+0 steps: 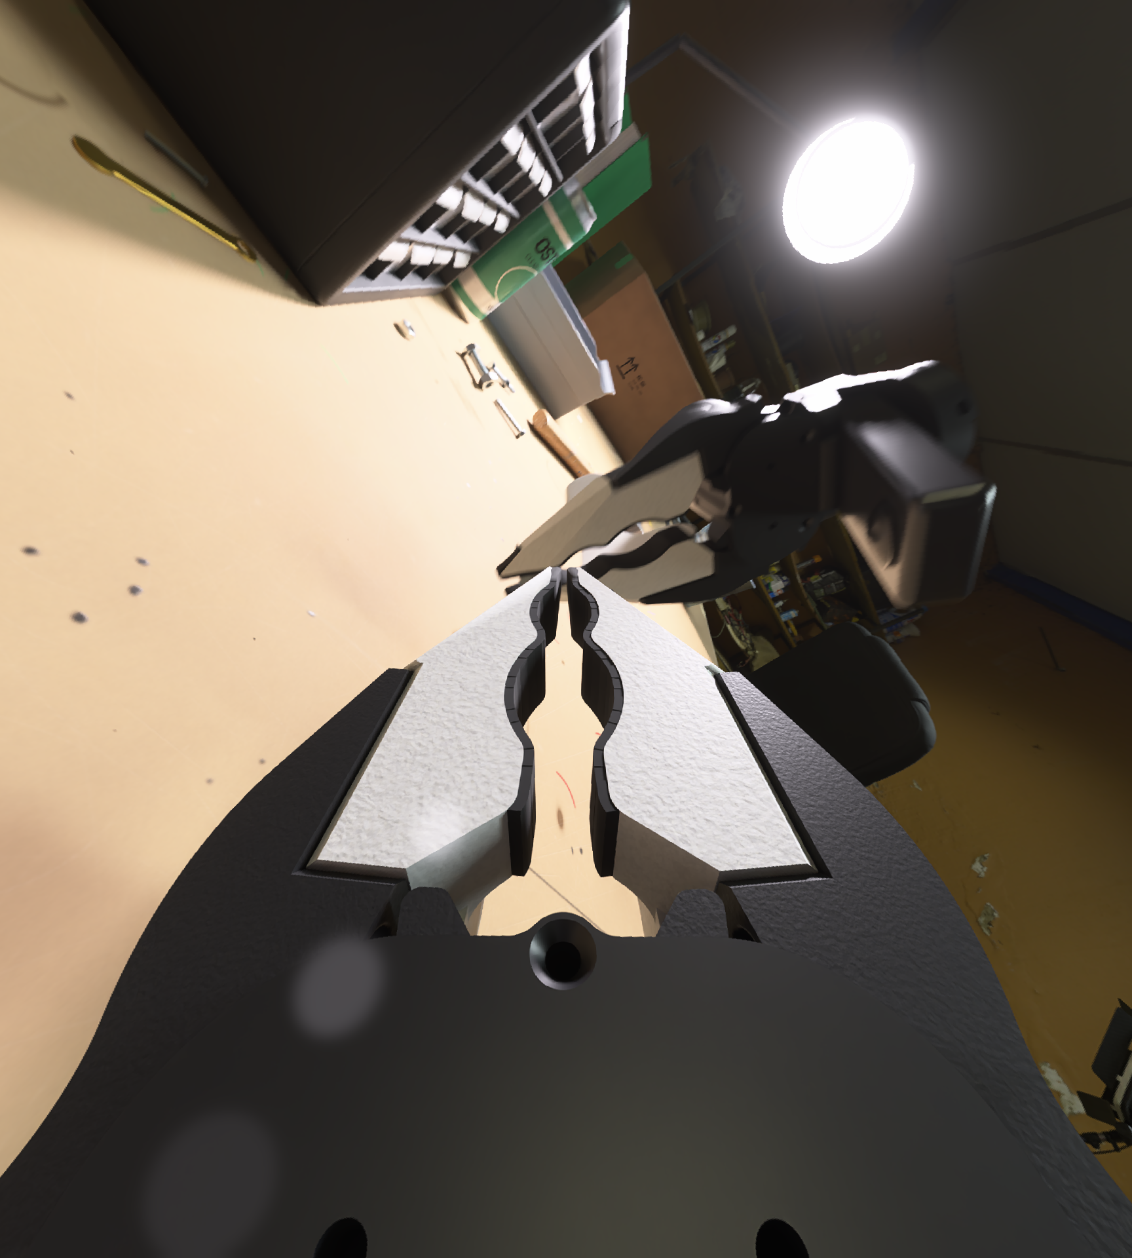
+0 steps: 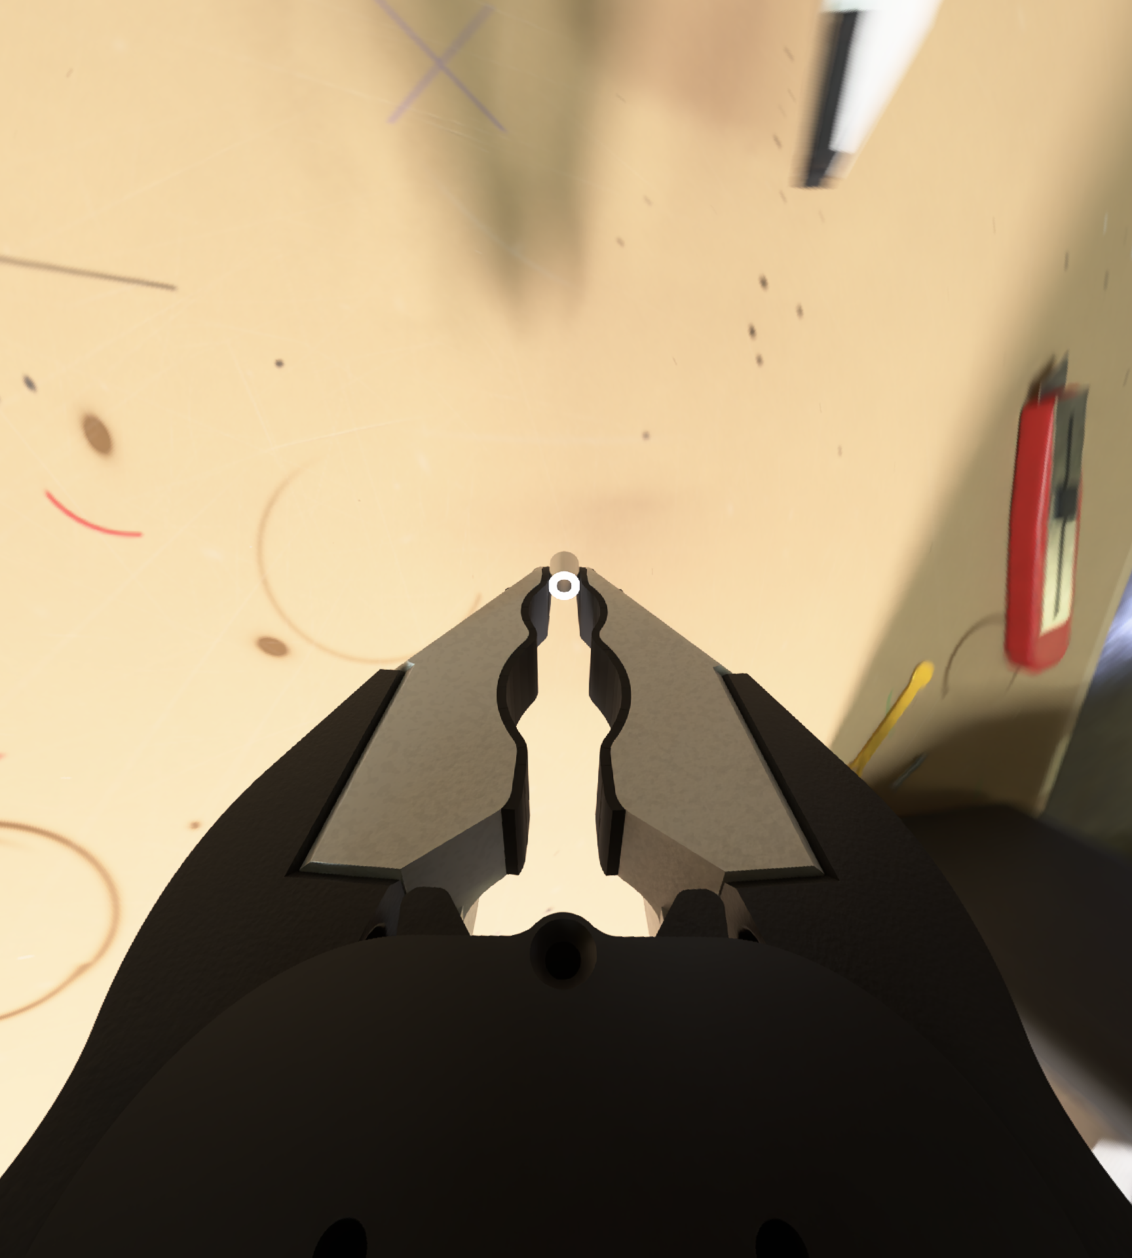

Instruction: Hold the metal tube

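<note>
The metal tube (image 2: 564,584) sits pinched end-on at the very tips of the right hand-held gripper (image 2: 564,578), its open ring end facing the camera, above the tan worktop (image 2: 413,340). In the left wrist view the worktop (image 1: 209,510) carries a large dark drawer cabinet (image 1: 373,136), with a green box (image 1: 550,238) beside it and a grey bin (image 1: 550,354) just past that. The right hand-held gripper (image 1: 536,561) hangs near the worktop edge, close to the left one's tips. The left hand-held gripper (image 1: 564,578) has its tips almost pressed together, nothing between them. A red utility knife (image 2: 1043,524) lies on the worktop at the right, a yellow rod (image 2: 890,715) near it.
</note>
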